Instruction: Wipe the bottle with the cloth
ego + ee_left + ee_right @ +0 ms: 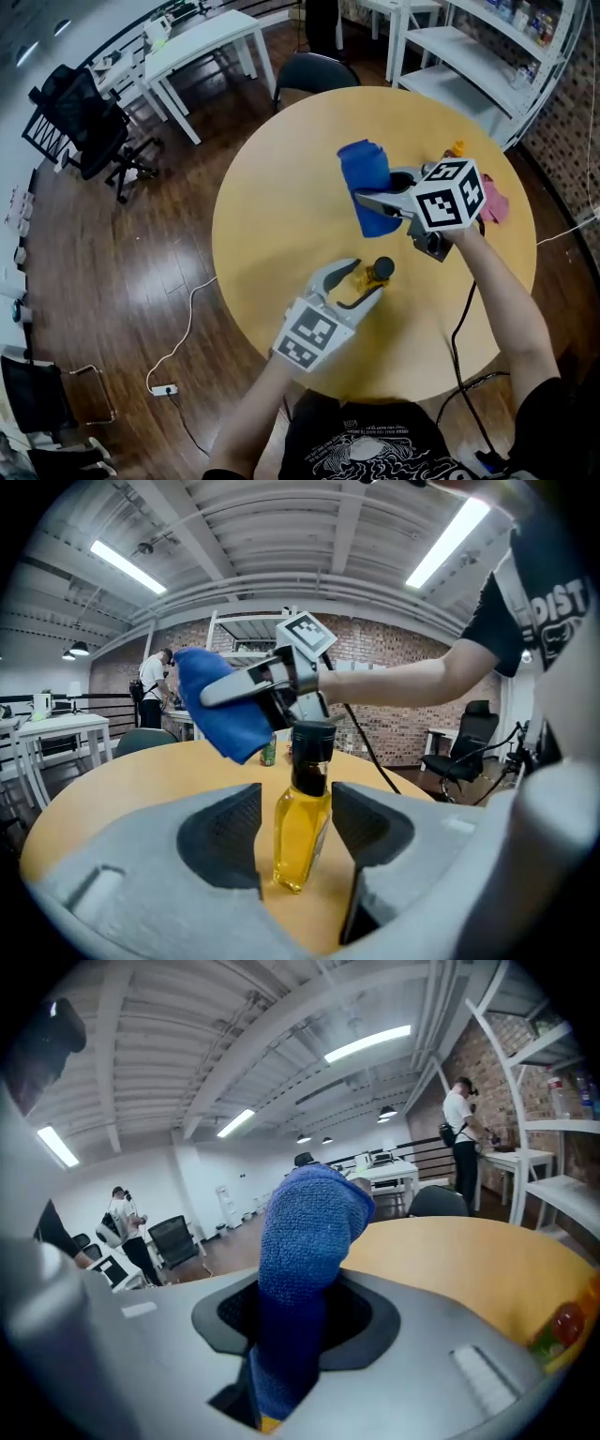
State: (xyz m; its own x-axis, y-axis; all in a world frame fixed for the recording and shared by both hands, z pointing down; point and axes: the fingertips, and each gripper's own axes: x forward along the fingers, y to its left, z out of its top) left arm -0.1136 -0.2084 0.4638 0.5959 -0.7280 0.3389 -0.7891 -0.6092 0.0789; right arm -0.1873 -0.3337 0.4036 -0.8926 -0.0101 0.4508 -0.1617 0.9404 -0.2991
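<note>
**Two hand-held tools over a round tabletop: one open around a bottle, one gripping a blue cloth**

The head view looks steeply down from the person's place at 6 o'clock. Nearest, the left tool (366, 279) reaches in from about 7 o'clock. Its jaws stand wide apart on either side of a small bottle (302, 829). The left gripper view shows a gap between each dark pad and the glass, so nothing is clamped. The bottle stands upright on the round wooden tabletop (272, 216), just to the 6 o'clock side of its centre. It holds yellow liquid and has a black cap.

Beyond it, toward 12 o'clock, the right tool (368, 200) hangs above the tabletop and points toward 9 o'clock. It is carried on a bare forearm (497, 291) that comes in from 4 o'clock. Its jaws are closed on a blue cloth (364, 169). In the right gripper view the terry fabric is pinched between the pads and stands up past them. The cloth and the bottle are apart.

Farther out, a pink item (495, 206) lies near the rim at 3 o'clock, too small to identify. Off the tabletop, a black chair (314, 70) sits at 11 o'clock and white shelving (487, 56) at 1 o'clock. White tables (202, 42) and a black office chair (84, 122) stand at 10 o'clock on a dark wood floor (112, 272).
</note>
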